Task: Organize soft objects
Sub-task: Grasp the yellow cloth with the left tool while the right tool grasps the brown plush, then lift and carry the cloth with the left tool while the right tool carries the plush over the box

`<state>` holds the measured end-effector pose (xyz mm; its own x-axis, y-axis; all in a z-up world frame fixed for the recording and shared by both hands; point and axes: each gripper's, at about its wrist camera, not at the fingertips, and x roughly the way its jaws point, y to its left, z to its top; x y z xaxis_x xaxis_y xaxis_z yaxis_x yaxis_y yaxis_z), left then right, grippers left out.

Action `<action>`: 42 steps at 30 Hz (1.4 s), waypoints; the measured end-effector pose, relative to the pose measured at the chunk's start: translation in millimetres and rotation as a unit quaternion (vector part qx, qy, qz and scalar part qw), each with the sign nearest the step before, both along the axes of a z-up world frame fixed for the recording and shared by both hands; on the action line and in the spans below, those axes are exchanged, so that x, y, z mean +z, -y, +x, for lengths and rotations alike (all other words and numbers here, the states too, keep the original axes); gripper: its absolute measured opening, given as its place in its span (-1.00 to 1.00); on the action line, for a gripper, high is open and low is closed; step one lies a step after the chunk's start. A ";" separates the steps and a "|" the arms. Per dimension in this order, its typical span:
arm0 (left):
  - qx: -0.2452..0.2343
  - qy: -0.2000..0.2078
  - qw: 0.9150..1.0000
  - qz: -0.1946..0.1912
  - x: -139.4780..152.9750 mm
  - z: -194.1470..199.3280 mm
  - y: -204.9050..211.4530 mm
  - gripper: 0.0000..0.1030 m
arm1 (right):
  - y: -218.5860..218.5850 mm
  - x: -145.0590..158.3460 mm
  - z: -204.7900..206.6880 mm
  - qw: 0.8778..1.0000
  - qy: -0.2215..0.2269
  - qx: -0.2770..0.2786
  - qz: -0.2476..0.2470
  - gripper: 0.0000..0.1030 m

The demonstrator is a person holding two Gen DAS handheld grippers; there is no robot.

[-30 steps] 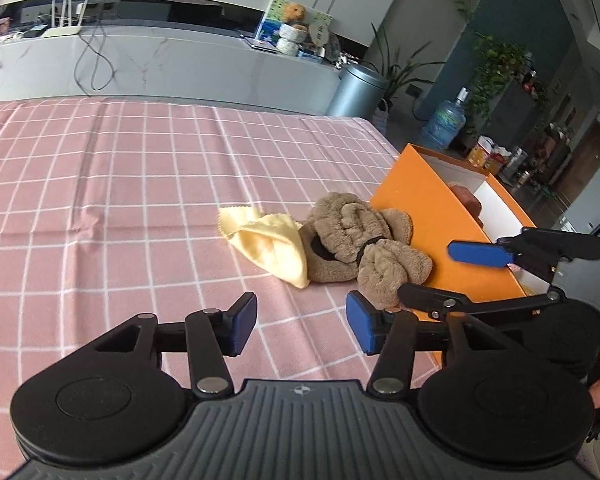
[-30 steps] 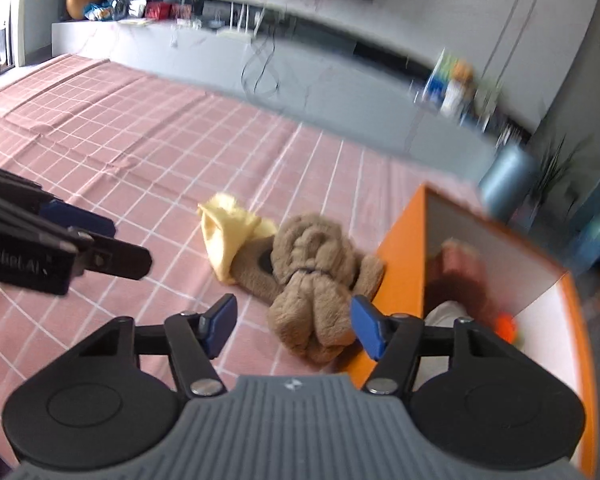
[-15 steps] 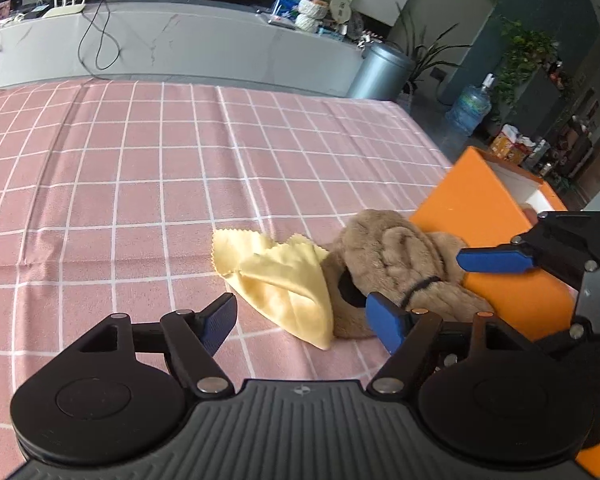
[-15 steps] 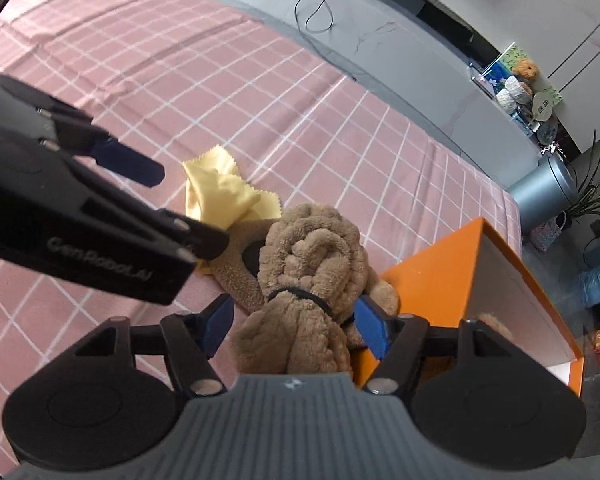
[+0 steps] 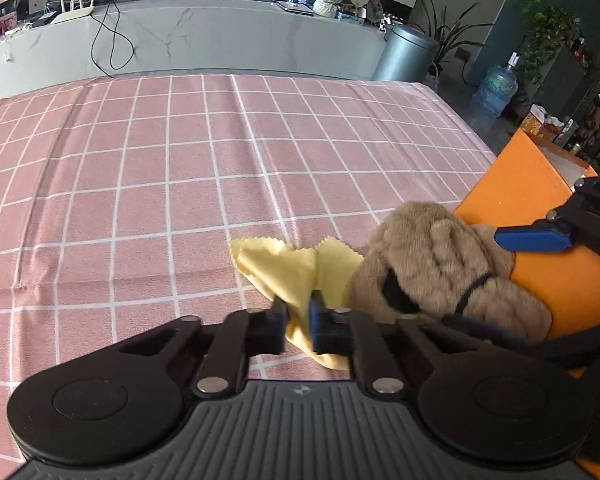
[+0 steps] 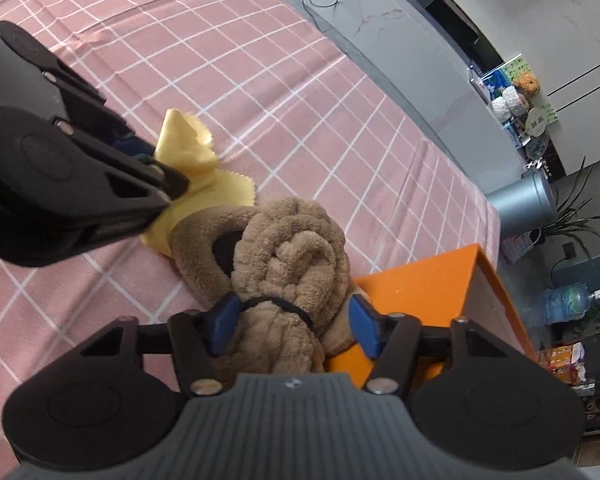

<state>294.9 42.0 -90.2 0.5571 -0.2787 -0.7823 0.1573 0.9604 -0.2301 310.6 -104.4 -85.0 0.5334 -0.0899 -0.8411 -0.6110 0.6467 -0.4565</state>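
On the counter [image 5: 140,200], under a pink white-checked cloth: one yellow cloth [image 5: 296,276] touching one brown plush toy [image 6: 284,256], itself against an orange box [image 6: 424,284]. Left hand-held gripper [image 5: 299,322] pinches the yellow cloth; right hand-held gripper [image 6: 290,326] straddles the toy, jaws closing. Behind: grey marbled ledge [image 5: 220,44], metal bin [image 5: 406,56], water bottle [image 5: 496,90], plants.

Looking like a home living room: pink checked tablecloth [image 5: 180,184] covering the tabletop, marble media console [image 5: 220,40] holding a router [image 5: 74,6], potted plants [image 5: 548,36], water jug [image 5: 496,90] standing nearby.
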 end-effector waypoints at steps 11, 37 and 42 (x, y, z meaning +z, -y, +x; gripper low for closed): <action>0.015 0.031 0.999 0.004 20.7 -41.5 -19.4 -0.93 | 7.1 25.6 -18.6 0.993 -0.028 -0.022 0.116 -1.00; 0.033 0.003 0.999 0.003 8.1 -120.0 -42.6 0.26 | 24.9 -1.6 -76.4 0.948 -0.056 -0.170 0.264 0.11; 0.007 0.016 1.000 0.016 5.8 -119.4 -30.6 0.39 | 30.4 -10.7 -78.8 0.935 -0.065 -0.191 0.290 0.00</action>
